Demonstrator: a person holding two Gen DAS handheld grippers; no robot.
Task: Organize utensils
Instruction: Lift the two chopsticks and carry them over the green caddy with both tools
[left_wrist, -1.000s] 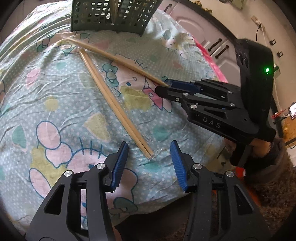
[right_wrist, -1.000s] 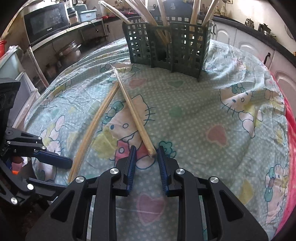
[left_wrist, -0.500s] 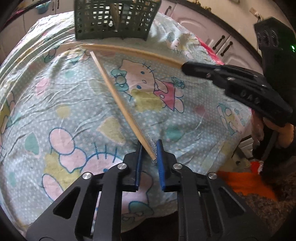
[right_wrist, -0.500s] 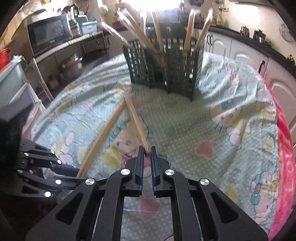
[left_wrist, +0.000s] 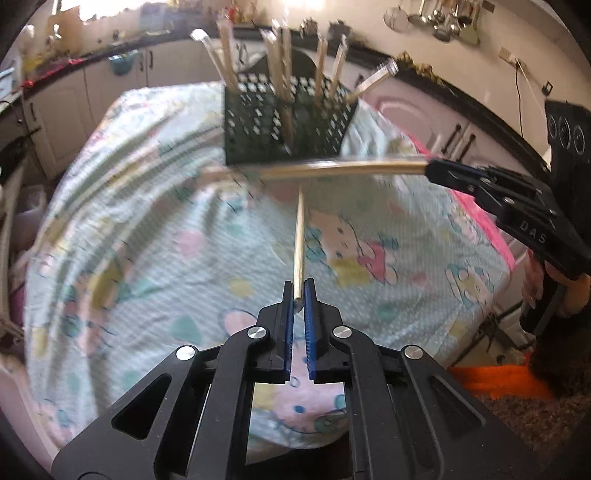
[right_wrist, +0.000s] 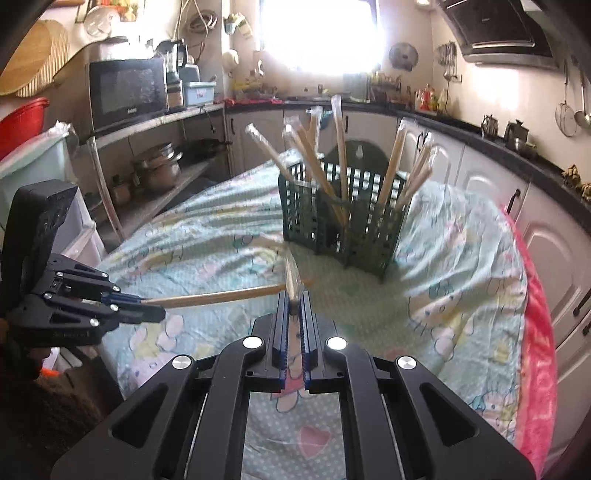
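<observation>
Two grippers, two wrapped chopstick pairs, both off the cloth (right_wrist: 461, 280) now. Biggest first: cartoon-print cloth over the table, w/ the green basket (right_wrist: 340, 225) standing at the far side, already holding several wrapped pairs upright or leaning, some fanned out past the rim.

Left gripper (left_wrist: 298, 295): jaws narrow, just been closing, now pinched on the near end of the left pair (left_wrist: 299, 236), which runs straight ahead toward the basket. Right gripper (right_wrist: 294, 301): jaws also narrow, clamped on the end of the right pair (right_wrist: 291, 275); seen from the left cam this pair lies crosswise in front of the basket, over the tip of the left pair.

Risks, as I judge them:
- Sticks cross in the air; moving both at once could knock one out of line or lever it from the pads.
- Each grip is at the very end, so the long free length may swing or slip in its slick wrapper.
- Basket is crowded; an incoming tip could catch on leaning pairs or the lattice wall and tip the basket.
</observation>
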